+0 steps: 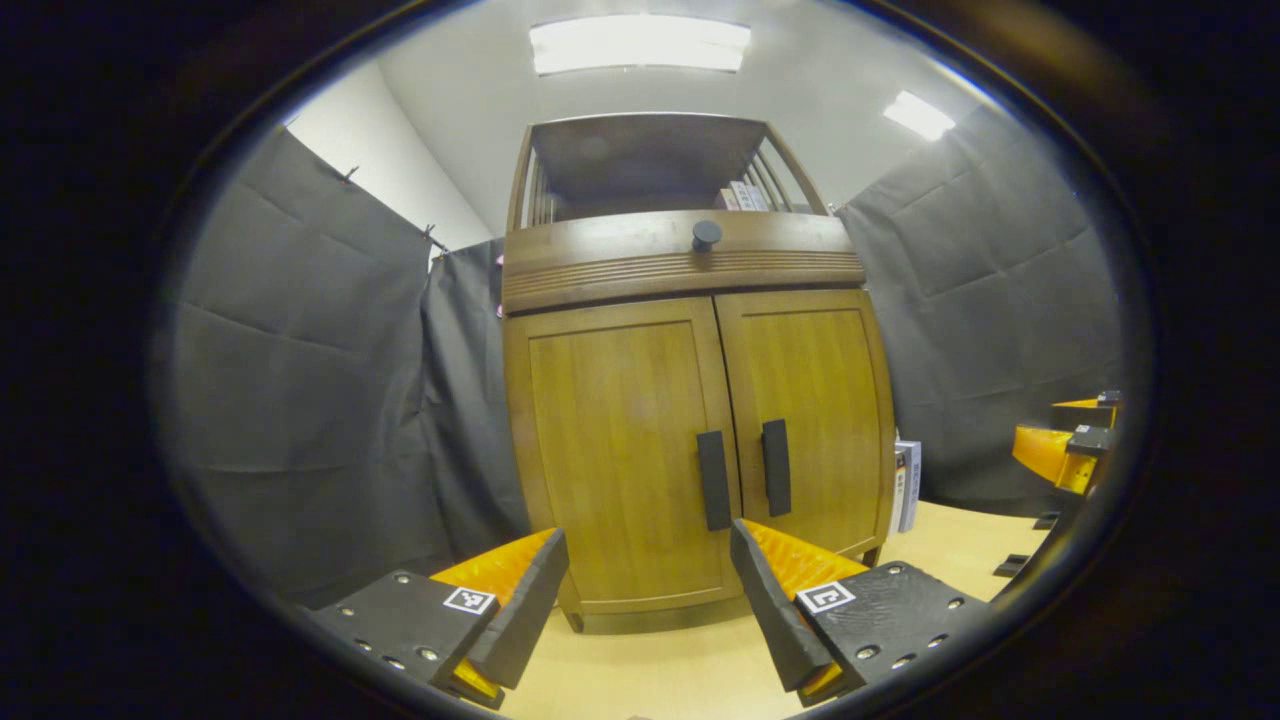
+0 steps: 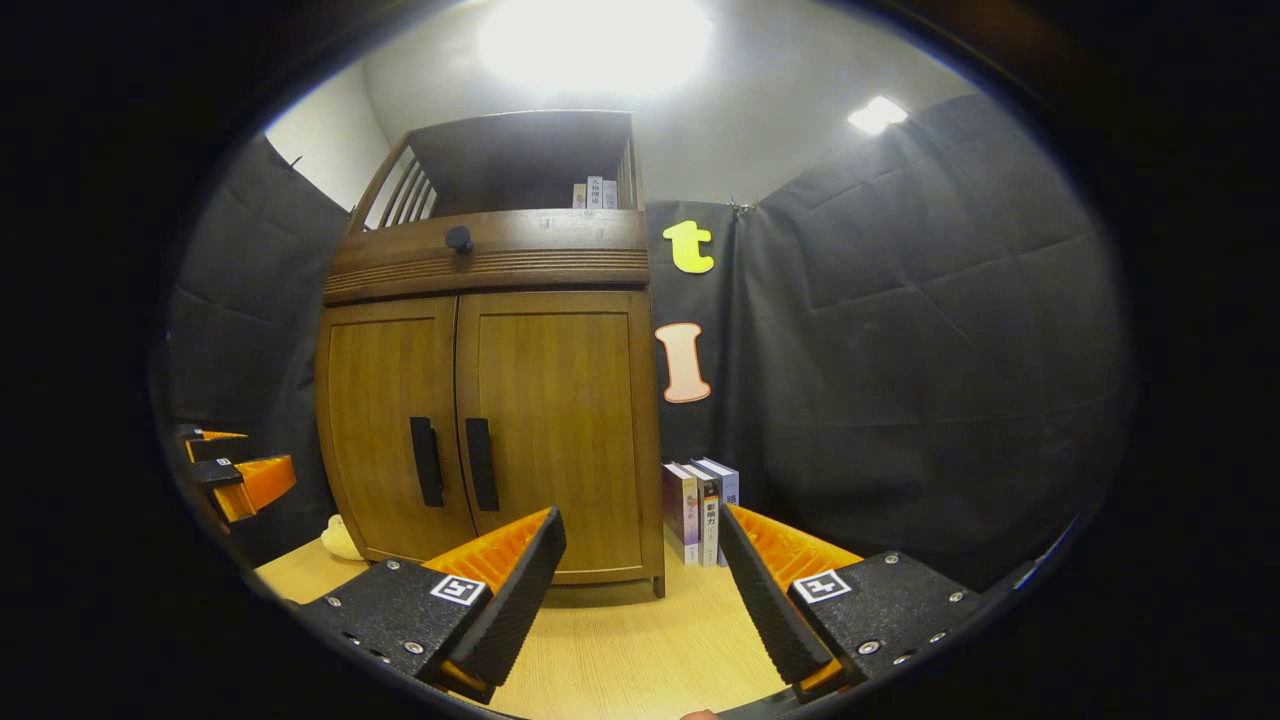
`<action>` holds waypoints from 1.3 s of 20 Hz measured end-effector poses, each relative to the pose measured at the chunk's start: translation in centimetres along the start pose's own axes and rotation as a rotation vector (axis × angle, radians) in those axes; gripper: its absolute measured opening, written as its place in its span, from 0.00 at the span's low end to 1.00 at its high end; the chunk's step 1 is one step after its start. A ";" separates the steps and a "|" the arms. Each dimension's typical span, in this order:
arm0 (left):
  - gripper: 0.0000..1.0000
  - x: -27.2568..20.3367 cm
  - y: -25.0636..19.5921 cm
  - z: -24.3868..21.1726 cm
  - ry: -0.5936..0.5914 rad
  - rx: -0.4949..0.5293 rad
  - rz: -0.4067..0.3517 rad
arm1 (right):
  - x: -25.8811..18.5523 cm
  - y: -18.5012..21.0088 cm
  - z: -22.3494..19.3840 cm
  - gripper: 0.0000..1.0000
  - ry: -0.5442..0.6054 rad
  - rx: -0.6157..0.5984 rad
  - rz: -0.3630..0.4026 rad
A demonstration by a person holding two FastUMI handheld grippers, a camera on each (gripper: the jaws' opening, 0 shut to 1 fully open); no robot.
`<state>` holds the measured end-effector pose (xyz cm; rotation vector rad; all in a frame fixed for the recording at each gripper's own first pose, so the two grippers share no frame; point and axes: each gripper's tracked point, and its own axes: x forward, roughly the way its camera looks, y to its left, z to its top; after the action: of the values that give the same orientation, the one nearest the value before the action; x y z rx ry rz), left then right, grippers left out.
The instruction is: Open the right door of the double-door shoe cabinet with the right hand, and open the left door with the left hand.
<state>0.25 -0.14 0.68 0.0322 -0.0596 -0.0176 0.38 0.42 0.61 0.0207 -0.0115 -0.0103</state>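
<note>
The shoe cabinet (image 2: pixel 490 420) stood on the wooden tabletop (image 2: pixel 620 650) against the black cloth wall, both doors shut and meeting at a centre seam. Two dark bar handles ran upright on either side of that seam: the right handle (image 2: pixel 481 464) on the right door (image 2: pixel 560 430), the left handle (image 1: pixel 713 480) on the left door (image 1: pixel 620 450). In the right gripper view, the right gripper (image 2: pixel 640 585) hung clear of the cabinet with its fingers spread wide and nothing between them; the right handle lay ahead and off to the left of the gap, so that gripper would likely have to shift leftward and forward to straddle the bar. In the left gripper view, the left gripper (image 1: pixel 650 590) was likewise wide open and empty, and the left handle sat ahead, just right of the gap's middle and above the fingertips. Since each handle's long axis ran vertically, fingers closing sideways seemed suited to it. A few books (image 2: pixel 700 510) stood upright just beside the cabinet's right flank, and a round knob (image 2: pixel 459 238) sat on the drawer front above the doors. Neither door appeared started.
</note>
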 end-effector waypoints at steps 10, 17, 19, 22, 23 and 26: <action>0.98 -0.5 0.6 0.0 0.009 -0.002 0.062 | 5.3 3.6 3.5 0.96 -0.063 0.023 0.084; 0.98 -0.8 1.3 -0.1 0.023 0.000 0.131 | 8.9 7.9 5.5 0.96 -0.095 0.053 0.169; 0.98 -1.0 1.5 -0.1 0.031 0.008 0.150 | 10.0 8.9 5.7 0.96 -0.109 0.045 0.181; 0.98 -1.2 1.6 -0.3 0.043 0.000 0.176 | 11.5 10.6 5.5 0.96 -0.117 0.051 0.219; 0.98 -1.3 1.7 -0.2 0.046 -0.001 0.183 | 12.0 11.2 5.6 0.96 -0.119 0.053 0.227; 0.98 -1.3 1.9 -0.1 0.051 0.006 0.199 | 13.4 13.0 4.9 0.95 -0.105 0.078 0.263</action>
<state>-1.03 1.78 0.56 0.0323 -0.0116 0.1824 13.89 13.17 5.93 0.0967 -0.1198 0.2518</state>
